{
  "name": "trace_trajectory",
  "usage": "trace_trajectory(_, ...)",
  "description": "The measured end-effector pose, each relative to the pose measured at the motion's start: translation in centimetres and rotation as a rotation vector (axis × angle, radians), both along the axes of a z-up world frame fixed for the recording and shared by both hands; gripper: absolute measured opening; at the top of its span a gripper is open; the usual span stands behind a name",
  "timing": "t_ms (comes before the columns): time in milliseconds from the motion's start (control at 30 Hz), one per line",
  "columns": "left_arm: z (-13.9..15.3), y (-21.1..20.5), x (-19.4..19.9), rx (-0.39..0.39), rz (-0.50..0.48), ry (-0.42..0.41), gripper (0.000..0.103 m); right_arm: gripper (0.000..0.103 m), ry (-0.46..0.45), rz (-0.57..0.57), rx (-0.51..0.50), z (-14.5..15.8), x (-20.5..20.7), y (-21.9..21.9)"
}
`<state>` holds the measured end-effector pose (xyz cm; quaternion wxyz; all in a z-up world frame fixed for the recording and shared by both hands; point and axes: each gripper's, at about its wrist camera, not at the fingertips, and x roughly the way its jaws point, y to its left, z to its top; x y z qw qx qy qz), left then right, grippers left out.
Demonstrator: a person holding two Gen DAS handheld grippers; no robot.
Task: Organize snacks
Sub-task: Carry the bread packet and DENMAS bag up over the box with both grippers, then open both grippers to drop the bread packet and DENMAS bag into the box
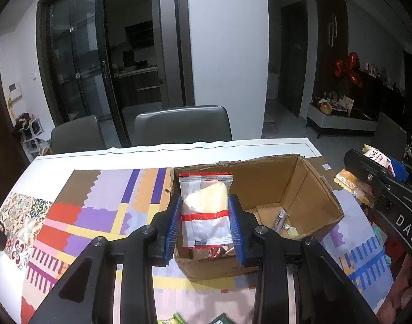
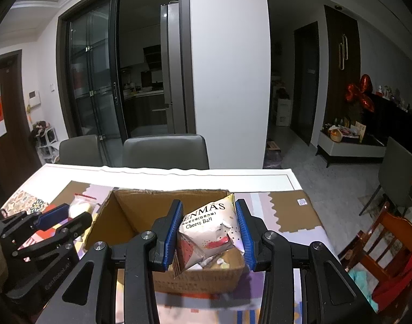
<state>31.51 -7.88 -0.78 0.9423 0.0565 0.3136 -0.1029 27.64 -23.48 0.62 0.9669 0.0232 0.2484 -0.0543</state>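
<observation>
Two grey chairs (image 1: 183,124) behind a patterned mat (image 1: 98,210); red balloons (image 1: 349,68), perhaps.

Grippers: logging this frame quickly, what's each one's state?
Left gripper: shut on a clear plastic packet with red stripes and a pale bun inside.
Right gripper: shut on a white Cheese Ball snack bag.

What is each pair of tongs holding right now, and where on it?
Left tongs pinch the clear bun packet by its side edges, around mid-height. Right tongs pinch the Cheese Ball bag across its sides. Both hang over the box.
</observation>
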Motion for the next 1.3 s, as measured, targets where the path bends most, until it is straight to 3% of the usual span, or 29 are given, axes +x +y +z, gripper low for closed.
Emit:
trace_trajectory(1133, -3.1, -0.9, 5.8, -0.018, 0.023, 0.063, 0.036, 0.042, 0.107, 0.057, 0.023, -4.3, 8.2, -0.3)
trace_trajectory(1200, -3.1, -0.8, 5.9, -0.017, 0.03, 0.062, 0.039, 0.043, 0.112, 0.058, 0.031, -4.4, 8.4, -0.3)
trace_trajectory(1300, -3.1, -0.5, 5.8, -0.018, 0.051, 0.056, 0.062, 0.053, 0.117, 0.057, 0.041, -4.5, 8.5, -0.5)
